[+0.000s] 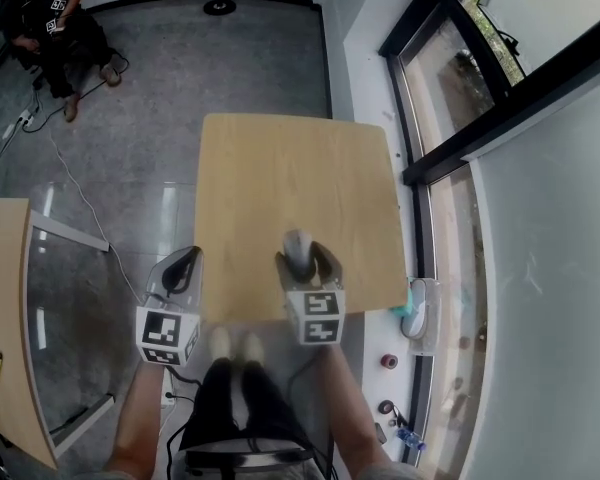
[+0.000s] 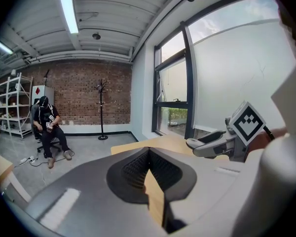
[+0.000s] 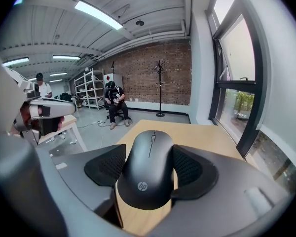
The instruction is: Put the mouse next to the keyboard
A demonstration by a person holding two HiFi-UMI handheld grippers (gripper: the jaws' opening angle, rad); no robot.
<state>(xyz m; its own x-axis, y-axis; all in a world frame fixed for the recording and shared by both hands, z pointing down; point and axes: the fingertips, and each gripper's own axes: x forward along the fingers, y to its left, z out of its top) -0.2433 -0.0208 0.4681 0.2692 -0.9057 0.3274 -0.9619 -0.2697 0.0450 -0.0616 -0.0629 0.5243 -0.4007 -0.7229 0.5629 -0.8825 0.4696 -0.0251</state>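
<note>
Mouse (image 3: 148, 172), black, is clamped between the pads of the right gripper (image 3: 149, 154), over the near part of the wooden table (image 1: 280, 168). We read the left gripper (image 2: 148, 151) as closed and empty, tips apparently touching. It is held beside the table's left edge.
</note>
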